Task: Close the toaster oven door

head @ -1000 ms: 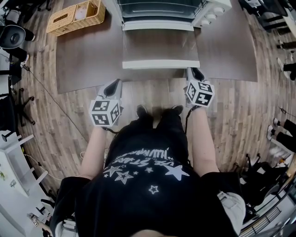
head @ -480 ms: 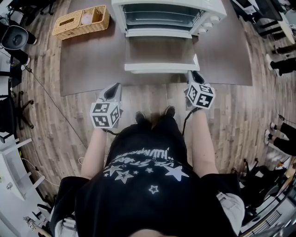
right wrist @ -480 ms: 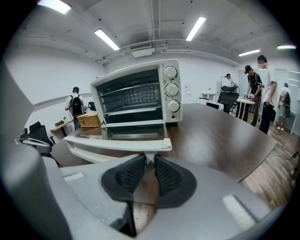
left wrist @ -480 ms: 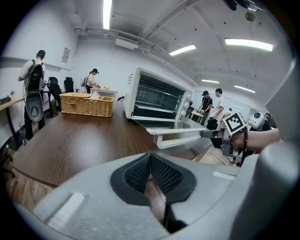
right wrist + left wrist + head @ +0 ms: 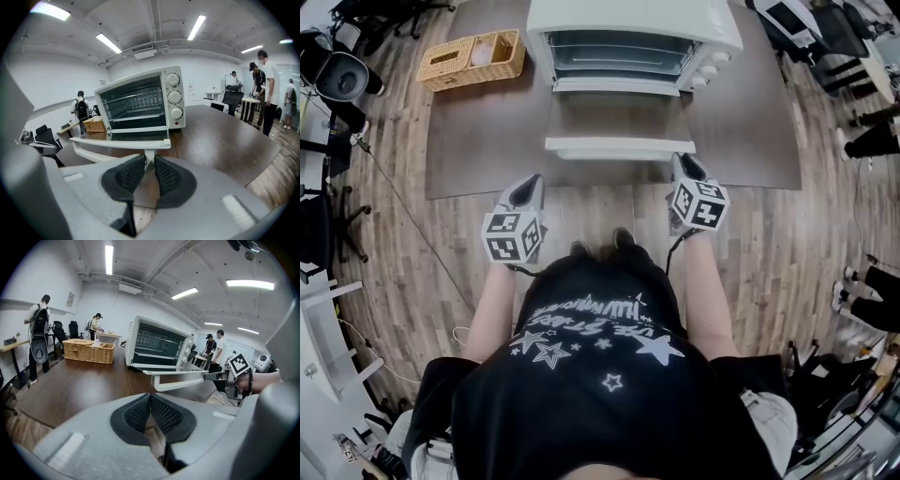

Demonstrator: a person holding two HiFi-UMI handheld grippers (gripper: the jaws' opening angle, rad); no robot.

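Observation:
A white toaster oven (image 5: pixel 633 23) stands at the far side of a brown table (image 5: pixel 487 141). Its glass door (image 5: pixel 619 112) lies open and flat, with the white handle (image 5: pixel 619 148) toward me. My right gripper (image 5: pixel 682 161) is at the handle's right end. In the right gripper view the handle's post (image 5: pixel 149 157) sits between the pads of the right gripper (image 5: pixel 150 171), gripped. My left gripper (image 5: pixel 530 183) hangs off the table's near edge, left of the door, and touches nothing. In the left gripper view the left gripper (image 5: pixel 150 408) has its pads together with nothing between them.
A wicker basket (image 5: pixel 472 56) sits at the table's far left corner. Office chairs and a cable (image 5: pixel 403 206) lie on the wood floor to the left. Several people stand at desks in the background (image 5: pixel 37 333). My feet are just short of the table's edge.
The head view has tilted up, so more of the oven shows. Both grippers keep about the same places relative to the door, and the door looks slightly shorter.

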